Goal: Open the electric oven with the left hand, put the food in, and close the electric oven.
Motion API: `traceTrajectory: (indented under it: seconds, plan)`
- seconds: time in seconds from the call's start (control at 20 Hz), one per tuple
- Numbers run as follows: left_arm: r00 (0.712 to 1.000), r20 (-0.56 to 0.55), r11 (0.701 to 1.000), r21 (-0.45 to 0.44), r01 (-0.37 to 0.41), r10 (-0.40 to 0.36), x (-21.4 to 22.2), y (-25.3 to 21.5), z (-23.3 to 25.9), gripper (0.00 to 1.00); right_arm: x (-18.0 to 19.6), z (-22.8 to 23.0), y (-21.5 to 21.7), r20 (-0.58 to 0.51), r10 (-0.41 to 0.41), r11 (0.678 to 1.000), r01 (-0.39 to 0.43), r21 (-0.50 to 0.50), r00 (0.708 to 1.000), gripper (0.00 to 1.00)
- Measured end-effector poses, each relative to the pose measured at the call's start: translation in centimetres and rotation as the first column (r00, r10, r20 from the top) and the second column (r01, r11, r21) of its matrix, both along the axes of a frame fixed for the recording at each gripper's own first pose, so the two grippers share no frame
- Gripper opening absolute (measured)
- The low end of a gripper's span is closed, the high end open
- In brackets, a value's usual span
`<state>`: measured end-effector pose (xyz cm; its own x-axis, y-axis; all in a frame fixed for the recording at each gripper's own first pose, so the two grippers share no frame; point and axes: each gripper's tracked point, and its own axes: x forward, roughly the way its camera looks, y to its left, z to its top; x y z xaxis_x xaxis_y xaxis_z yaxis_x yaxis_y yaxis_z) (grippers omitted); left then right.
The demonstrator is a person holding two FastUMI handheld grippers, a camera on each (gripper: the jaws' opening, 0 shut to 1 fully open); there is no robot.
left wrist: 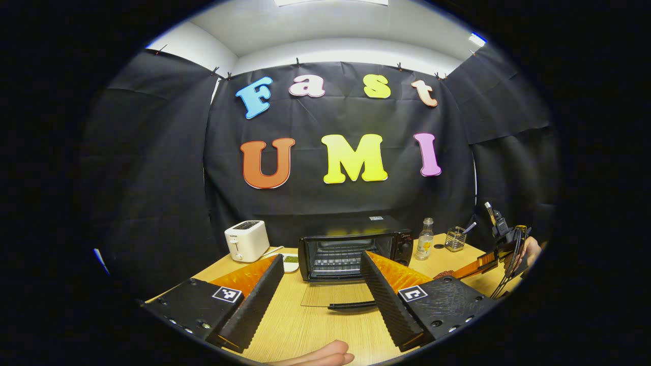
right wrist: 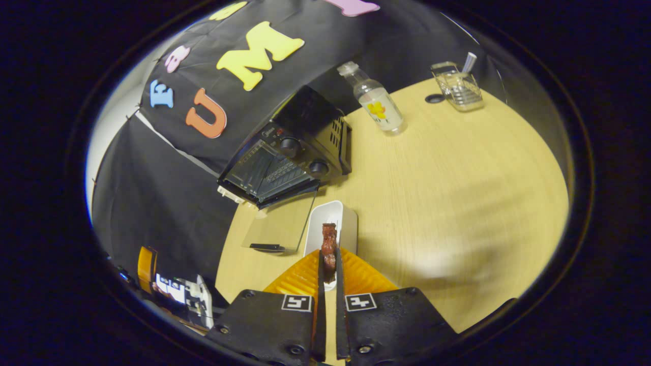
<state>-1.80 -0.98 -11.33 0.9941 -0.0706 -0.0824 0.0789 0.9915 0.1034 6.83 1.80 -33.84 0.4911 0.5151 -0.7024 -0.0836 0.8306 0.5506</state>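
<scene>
One meat strip (right wrist: 328,249) above dish (right wrist: 346,216).

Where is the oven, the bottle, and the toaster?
electric oven (left wrist: 351,254), left gripper view, on its rack inside.
bottle (right wrist: 379,109), right gripper view, on its label.
toaster (left wrist: 246,240), left gripper view, on its front side.
</scene>
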Motion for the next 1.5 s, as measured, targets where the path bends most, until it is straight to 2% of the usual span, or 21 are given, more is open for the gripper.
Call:
traceTrajectory:
  seconds: [0.15,0.25,0.35,0.4,0.5,0.55,0.65,0.7,0.8,0.95,1.05,1.15,1.25,1.35,1.4,1.5]
  plan:
    - [1.0,0.022,1.0,0.005,0.005,-0.005,-1.0,1.2,0.5,0.95,-0.4,2.9,1.0,0.102,0.036,0.995,-0.027,-0.095,0.994,0.11]
    - [1.0,0.019,1.0,0.017,-0.003,0.002,-1.5,2.4,0.1,0.95,-0.7,4.6,2.1,0.171,0.094,0.98,-0.061,-0.187,0.981,0.11]
    - [1.0,0.008,1.0,0.009,-0.005,0.005,-1.6,3.2,-0.4,0.95,-0.8,5.8,3.3,0.235,0.164,0.948,-0.088,-0.305,0.958,0.11]
    - [1.0,0.001,1.0,0.003,-0.005,0.005,-1.9,3.8,-0.7,0.95,-0.8,6.3,4.3,0.261,0.198,0.928,-0.095,-0.36,0.945,0.07]
    - [1.0,0.0,1.0,0.0,-0.017,0.017,-2.1,4.9,-1.0,0.95,-0.6,6.9,6.4,0.306,0.271,0.882,-0.108,-0.459,0.913,0.11]
    - [1.0,-0.001,1.0,0.002,-0.026,0.026,-2.1,5.5,-1.1,0.95,-0.4,7.1,7.6,0.324,0.299,0.862,-0.108,-0.495,0.897,0.07]
    - [0.999,-0.007,0.999,-0.004,-0.037,0.037,-2.2,6.4,-1.5,0.95,0.4,7.0,10.7,0.356,0.333,0.842,-0.105,-0.53,0.873,0.11]
    - [0.999,-0.009,0.999,-0.009,-0.039,0.039,-2.1,6.8,-1.7,0.95,1.0,7.0,12.3,0.385,0.33,0.847,-0.09,-0.525,0.862,0.11]
    - [0.999,-0.017,0.999,-0.016,-0.048,0.047,-2.1,7.7,-2.0,0.95,2.6,6.9,15.5,0.444,0.294,0.874,-0.051,-0.483,0.846,0.11]
    - [0.997,-0.023,0.997,-0.008,-0.072,0.072,-1.7,9.1,-2.5,0.95,4.6,6.1,20.2,0.473,0.189,0.94,-0.019,-0.34,0.861,0.11]
    - [0.996,-0.02,0.996,-0.005,-0.087,0.087,-1.7,9.7,-2.7,0.95,6.4,5.8,22.8,0.489,0.092,0.977,0.017,-0.215,0.867,0.11]
    - [0.996,-0.02,0.996,-0.009,-0.086,0.085,-1.7,10.0,-2.7,0.95,8.5,5.3,24.6,0.488,-0.041,0.995,0.082,-0.063,0.872,0.11]
    - [0.996,-0.046,0.997,-0.02,-0.071,0.07,-1.7,10.2,-3.3,0.95,10.6,3.4,26.0,0.397,-0.176,0.984,0.154,0.086,0.901,0.11]
    - [0.996,-0.052,0.996,-0.039,-0.076,0.074,-1.6,10.8,-3.2,0.95,12.6,1.5,27.1,0.274,-0.284,0.945,0.22,0.242,0.919,0.11]
    - [0.996,-0.047,0.996,-0.042,-0.083,0.081,-1.4,11.2,-2.9,0.95,13.9,0.5,27.1,0.223,-0.344,0.913,0.27,0.305,0.912,0.11]
    - [0.994,-0.048,0.994,-0.046,-0.097,0.094,-1.3,12.0,-2.9,0.95,16.6,-1.4,26.2,0.158,-0.439,0.86,0.364,0.358,0.884,0.11]
